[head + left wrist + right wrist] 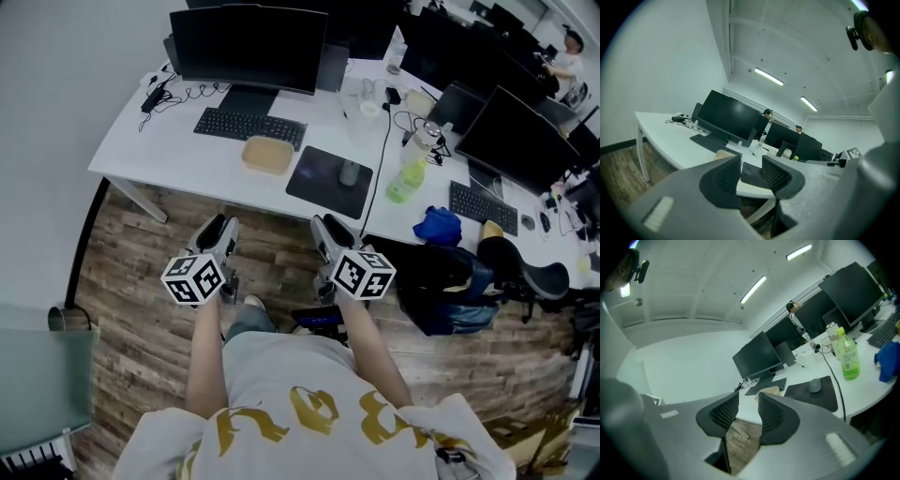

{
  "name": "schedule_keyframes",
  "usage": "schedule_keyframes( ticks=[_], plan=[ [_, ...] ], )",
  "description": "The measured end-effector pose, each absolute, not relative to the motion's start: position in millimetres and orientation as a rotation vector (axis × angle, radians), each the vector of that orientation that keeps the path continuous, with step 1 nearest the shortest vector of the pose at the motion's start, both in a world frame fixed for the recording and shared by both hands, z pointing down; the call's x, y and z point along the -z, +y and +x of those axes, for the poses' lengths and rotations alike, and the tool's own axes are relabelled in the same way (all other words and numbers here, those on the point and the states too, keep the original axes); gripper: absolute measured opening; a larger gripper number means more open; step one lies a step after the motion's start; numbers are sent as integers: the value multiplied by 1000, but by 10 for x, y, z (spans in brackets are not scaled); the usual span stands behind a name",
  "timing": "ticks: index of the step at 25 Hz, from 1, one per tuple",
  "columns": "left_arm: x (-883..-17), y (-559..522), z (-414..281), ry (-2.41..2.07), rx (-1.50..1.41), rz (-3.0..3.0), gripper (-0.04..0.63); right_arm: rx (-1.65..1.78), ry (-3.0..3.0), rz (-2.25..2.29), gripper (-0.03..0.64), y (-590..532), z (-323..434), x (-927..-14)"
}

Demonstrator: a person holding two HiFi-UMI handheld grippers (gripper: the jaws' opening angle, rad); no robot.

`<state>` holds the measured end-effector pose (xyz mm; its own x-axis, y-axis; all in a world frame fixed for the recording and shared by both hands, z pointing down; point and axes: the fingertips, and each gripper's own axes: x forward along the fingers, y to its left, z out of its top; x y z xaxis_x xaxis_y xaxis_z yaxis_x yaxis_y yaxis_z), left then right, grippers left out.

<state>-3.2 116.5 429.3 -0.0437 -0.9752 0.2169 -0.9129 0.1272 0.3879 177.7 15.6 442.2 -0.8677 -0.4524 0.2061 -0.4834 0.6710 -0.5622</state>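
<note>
Left gripper (223, 228) and right gripper (325, 228) both gape empty, short of desk (141, 150). Tan tray (267, 154) lies ahead between them (half hidden by a jaw in left gripper view).

Shallow tan tray (267, 155) on white desk (178, 155)

Bare worktop (155, 155) at near left edge, open to approach. Ahead: tan tray (267, 155), mouse (349, 172) on dark mat (314, 187), black cable (379, 183) draped over the edge. Office chair (450, 281) crowds the right side.
</note>
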Motion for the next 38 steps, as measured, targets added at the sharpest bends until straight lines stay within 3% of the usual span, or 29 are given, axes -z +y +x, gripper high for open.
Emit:
schedule_keyframes(
  ticks=[21,38],
  plan=[
    [-5034,-754,-1566,-1560,33,1977,132,-1307,-2468,1111,166,-824,422,-5288],
    [-5432,-1323,-1687,-1337,-73,2032,132,-1341,-2285,1150,173,-1091,375,-5628]
  ],
)
